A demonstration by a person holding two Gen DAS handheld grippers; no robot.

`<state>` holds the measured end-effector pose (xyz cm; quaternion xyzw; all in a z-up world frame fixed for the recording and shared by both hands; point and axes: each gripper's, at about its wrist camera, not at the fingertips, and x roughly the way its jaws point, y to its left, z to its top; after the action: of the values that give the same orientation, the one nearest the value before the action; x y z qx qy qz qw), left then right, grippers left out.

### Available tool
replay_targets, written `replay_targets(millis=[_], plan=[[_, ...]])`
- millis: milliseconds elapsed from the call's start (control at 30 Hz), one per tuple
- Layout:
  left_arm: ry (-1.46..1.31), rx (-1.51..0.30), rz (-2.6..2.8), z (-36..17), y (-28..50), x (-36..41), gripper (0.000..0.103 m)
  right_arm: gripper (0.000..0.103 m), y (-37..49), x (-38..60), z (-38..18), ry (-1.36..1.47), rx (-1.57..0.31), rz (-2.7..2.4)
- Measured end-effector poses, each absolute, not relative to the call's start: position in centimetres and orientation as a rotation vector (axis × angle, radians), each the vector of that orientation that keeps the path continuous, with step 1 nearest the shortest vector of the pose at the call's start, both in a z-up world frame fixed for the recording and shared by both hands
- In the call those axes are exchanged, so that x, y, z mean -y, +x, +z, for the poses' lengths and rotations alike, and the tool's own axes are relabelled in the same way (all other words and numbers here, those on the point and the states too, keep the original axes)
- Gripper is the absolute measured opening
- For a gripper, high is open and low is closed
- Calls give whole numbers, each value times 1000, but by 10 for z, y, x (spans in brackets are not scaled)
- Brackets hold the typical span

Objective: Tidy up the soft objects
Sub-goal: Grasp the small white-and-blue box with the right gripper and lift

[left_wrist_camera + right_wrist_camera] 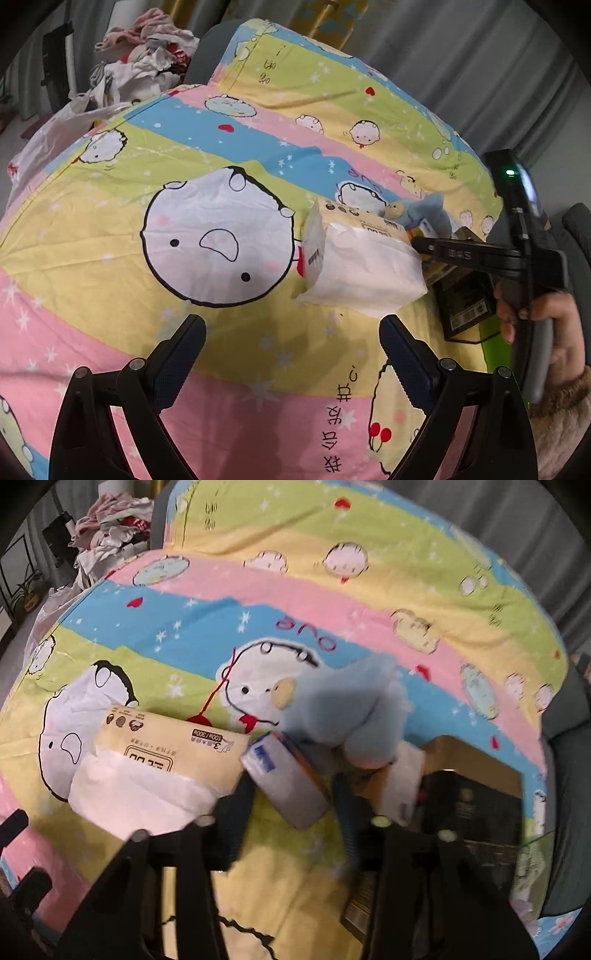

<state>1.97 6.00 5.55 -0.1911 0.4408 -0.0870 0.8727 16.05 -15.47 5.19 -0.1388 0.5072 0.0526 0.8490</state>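
A white and yellow tissue pack (pixel 364 258) lies on the cartoon bedsheet (pixel 147 147); it also shows in the right wrist view (pixel 159 771). Behind it is a light blue plush toy (pixel 428 214), larger in the right wrist view (pixel 351 709). A small tissue packet (pixel 288 782) lies between my right gripper's (pixel 291 790) open fingers, below the plush. My left gripper (pixel 291 343) is open and empty, just short of the tissue pack. The right gripper (pixel 421 245) reaches in from the right beside the pack.
A black and gold box (pixel 476 794) lies at the bed's right edge, also in the left wrist view (pixel 465 302). A heap of clothes (pixel 144 55) and a white plastic bag (pixel 55 133) sit at the far left. Grey curtains (pixel 480 55) hang behind.
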Motion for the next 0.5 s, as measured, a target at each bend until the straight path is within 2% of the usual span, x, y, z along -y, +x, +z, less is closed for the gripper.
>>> replay_targets(millis=[133,367,500], plan=[[-393,-918,-190,56,19,-59,95,33,154,157,56,-219,-1034,87],[-357,-921,-193,56,15,-54,95,33,82,186,106,40,-894,169],[-344,-913,-190,57,12,-51,95,33,33,200,106,224,-865,303]])
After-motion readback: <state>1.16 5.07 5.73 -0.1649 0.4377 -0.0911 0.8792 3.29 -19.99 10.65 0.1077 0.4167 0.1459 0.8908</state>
